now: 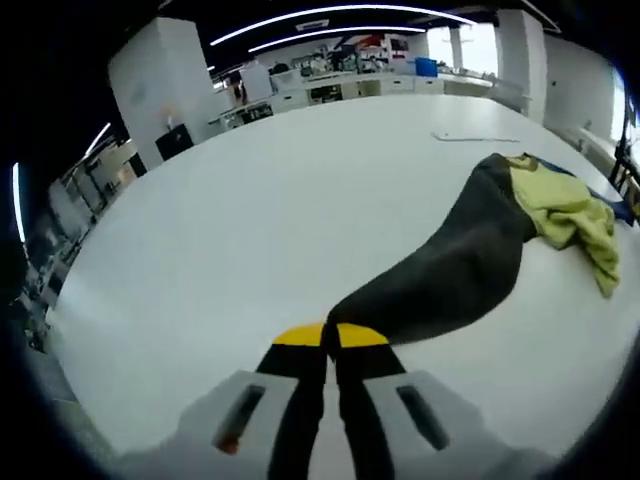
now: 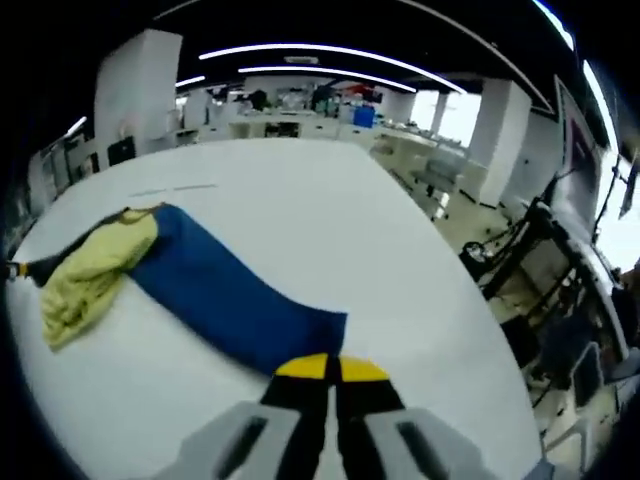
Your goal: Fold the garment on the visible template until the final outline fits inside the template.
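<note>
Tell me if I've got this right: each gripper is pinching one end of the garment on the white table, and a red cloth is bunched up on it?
Not quite: the bunched cloth is yellow-green, not red, as the right gripper view shows. The rest holds: the left gripper and right gripper each pinch an end of the garment on the white table.

The left gripper (image 1: pixel 329 338) rises from the bottom centre of its view, jaws pressed together. The right gripper (image 2: pixel 331 370) does likewise, jaws closed.
</note>
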`<state>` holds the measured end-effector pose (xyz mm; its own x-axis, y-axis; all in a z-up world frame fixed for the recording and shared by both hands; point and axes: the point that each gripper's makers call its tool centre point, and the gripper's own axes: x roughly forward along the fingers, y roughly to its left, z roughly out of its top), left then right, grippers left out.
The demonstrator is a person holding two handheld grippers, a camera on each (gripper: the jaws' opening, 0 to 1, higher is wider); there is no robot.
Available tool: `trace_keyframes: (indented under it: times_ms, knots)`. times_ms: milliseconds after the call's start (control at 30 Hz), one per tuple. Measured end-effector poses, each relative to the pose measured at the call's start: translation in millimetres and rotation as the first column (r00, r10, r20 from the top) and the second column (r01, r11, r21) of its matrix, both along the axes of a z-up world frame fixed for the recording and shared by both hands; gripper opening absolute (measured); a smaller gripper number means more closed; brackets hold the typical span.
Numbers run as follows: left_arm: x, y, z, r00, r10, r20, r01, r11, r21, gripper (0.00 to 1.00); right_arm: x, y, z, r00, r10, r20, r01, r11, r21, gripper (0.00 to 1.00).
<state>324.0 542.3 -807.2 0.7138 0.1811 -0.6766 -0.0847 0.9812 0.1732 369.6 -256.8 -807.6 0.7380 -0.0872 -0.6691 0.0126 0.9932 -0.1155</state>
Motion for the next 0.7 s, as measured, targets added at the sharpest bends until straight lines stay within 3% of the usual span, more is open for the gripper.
trace_keyframes:
  times_ms: [500, 600, 700]
  knots:
    - [4.9, -0.1, -3.2, 1.000, -0.012, -0.023, 0.013, 0.999, 0.047, 0.00, 22.7, -15.4, -11.3, 0.999, 0.027, -0.030, -0.028, 0.999, -0.026, 0.00]
    - [7.3, 7.2, -5.3, 1.000, 0.019, -0.016, -0.019, 1.000, 0.017, 0.00, 25.1, -15.6, -10.7, 0.999, 0.040, -0.024, -0.041, 0.999, -0.015, 0.00]
    - [2.9, 6.6, -3.7, 1.000, 0.017, -0.015, -0.016, 0.999, 0.032, 0.05, 20.0, -15.6, -13.9, 0.995, 0.082, -0.058, -0.085, 0.994, -0.065, 0.01]
